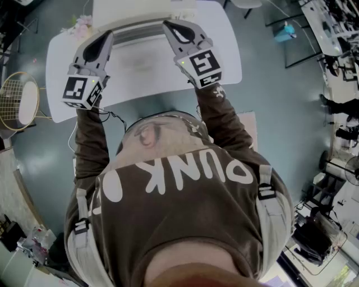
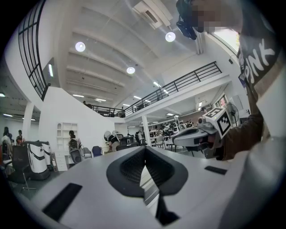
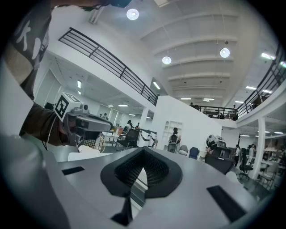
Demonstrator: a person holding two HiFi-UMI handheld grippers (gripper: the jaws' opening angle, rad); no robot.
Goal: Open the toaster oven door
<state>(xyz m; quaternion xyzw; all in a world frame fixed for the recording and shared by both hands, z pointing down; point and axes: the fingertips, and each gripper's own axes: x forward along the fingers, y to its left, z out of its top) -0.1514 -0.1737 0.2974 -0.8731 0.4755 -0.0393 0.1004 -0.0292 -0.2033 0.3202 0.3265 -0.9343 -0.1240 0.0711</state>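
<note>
Nearest the camera is the person's brown sweatshirt [image 1: 185,185] with large white letters, and both sleeves reach forward toward the table [image 1: 61,61]. The left claw [image 1: 106,36] is held level above the table's left part, with its marker cube [image 1: 79,91] over the table's near edge. Its own view shows the two black ribbed pads [image 2: 129,167] pressed together at the tips, with nothing between them. The right claw [image 1: 168,24] is held level above the table's middle and is likewise closed and empty, its pads [image 3: 156,170] meeting at the tip. The two claws lie side by side and apart, both pointing toward the table's far edge. The toaster oven [image 1: 140,14] stands at that far edge, seen from above as a pale box top with a grey strip along its near side. It sits just beyond both claw tips; whether either tip touches it cannot be told, and its door cannot be made out from this angle. A small bunch of pink flowers [image 1: 82,23] sits at the table's far left corner. Left of the table, on the grey-green floor [image 1: 263,101], stands a round gold wire frame [image 1: 11,89].
</note>
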